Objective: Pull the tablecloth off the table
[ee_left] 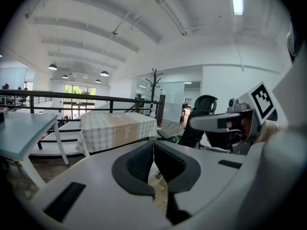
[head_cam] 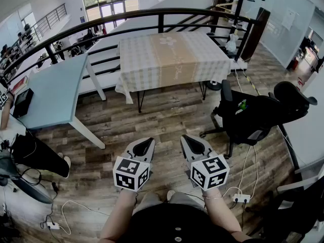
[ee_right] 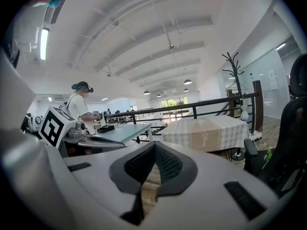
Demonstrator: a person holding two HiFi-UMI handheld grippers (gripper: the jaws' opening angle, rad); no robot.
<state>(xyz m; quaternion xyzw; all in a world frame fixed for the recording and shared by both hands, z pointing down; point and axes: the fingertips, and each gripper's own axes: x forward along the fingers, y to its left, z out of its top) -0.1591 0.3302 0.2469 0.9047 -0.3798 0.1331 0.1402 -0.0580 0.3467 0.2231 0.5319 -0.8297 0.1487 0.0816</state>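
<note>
A checked tablecloth [head_cam: 172,59] with a tan middle band covers a small table by the black railing, well ahead of me. It also shows in the left gripper view as the tablecloth [ee_left: 116,129] and in the right gripper view as the tablecloth [ee_right: 207,131]. My left gripper [head_cam: 150,140] and right gripper [head_cam: 184,137] are held side by side above the wooden floor, far short of the table. Both are shut with nothing between their jaws. The left gripper [ee_left: 153,143] and right gripper [ee_right: 154,144] point toward the table.
A light blue table [head_cam: 50,92] stands at the left. A black office chair [head_cam: 253,115] is at the right, between me and the table's right side. The black railing [head_cam: 152,22] runs behind the table. Cables and a power strip [head_cam: 240,198] lie on the floor near my feet.
</note>
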